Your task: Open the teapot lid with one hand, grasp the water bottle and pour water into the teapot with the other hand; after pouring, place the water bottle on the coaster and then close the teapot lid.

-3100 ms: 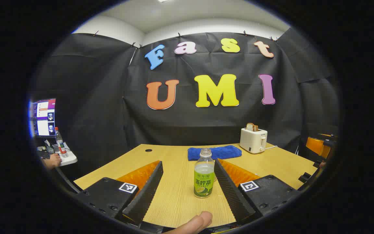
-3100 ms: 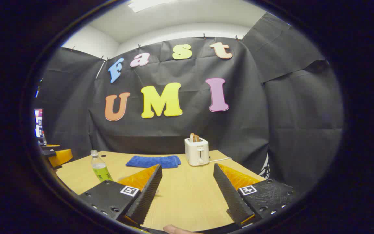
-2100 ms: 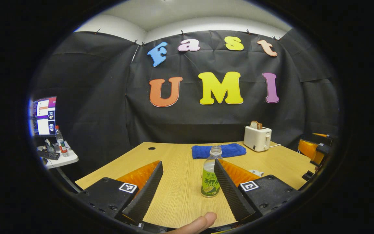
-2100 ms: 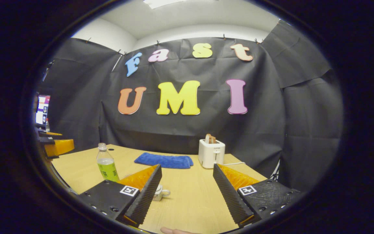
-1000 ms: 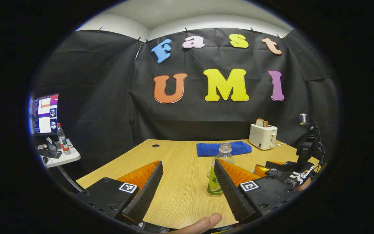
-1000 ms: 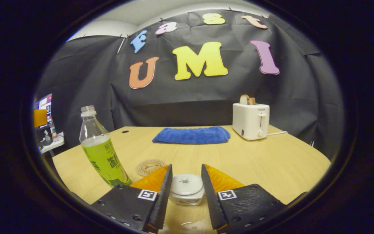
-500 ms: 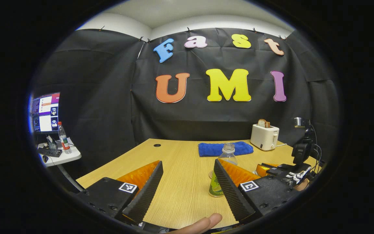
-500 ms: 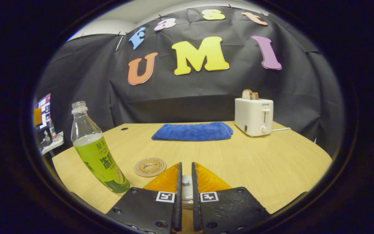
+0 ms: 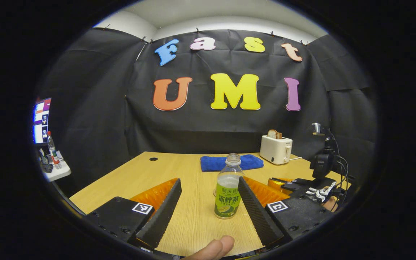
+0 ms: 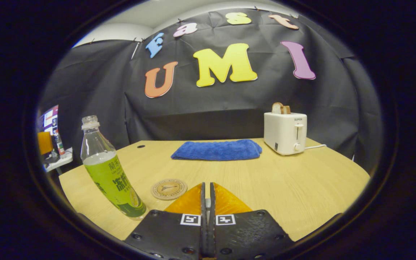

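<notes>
**Lid pinched, bottle ahead**

Left gripper view: left tongs [image 9: 208, 202] spread wide; water bottle [image 9: 227, 191] upright on the surface [image 9: 193, 224], just ahead, nearer the right-hand finger.

Right gripper view: right tongs [image 10: 206, 202] pressed nearly together, apparently pinching the teapot lid knob [image 10: 207, 204], mostly hidden. Coaster [image 10: 169, 189] lying just ahead-left.

1. Left gripper [image 9: 208, 202]: two long wedge-shaped fingers [image 9: 161, 213] with ridged, saw-toothed inner faces.
2. Mounted on flat black blocks with recessed screws, each bearing a small square black-and-white marker [image 9: 142, 208].
3. Right gripper [image 10: 207, 202]: same black blocks, screws, paired square markers [image 10: 190, 219].
4. Seen from the left gripper view: boxy camera unit [image 9: 321, 160] on top, dark looping cables [image 9: 339, 169].
</notes>
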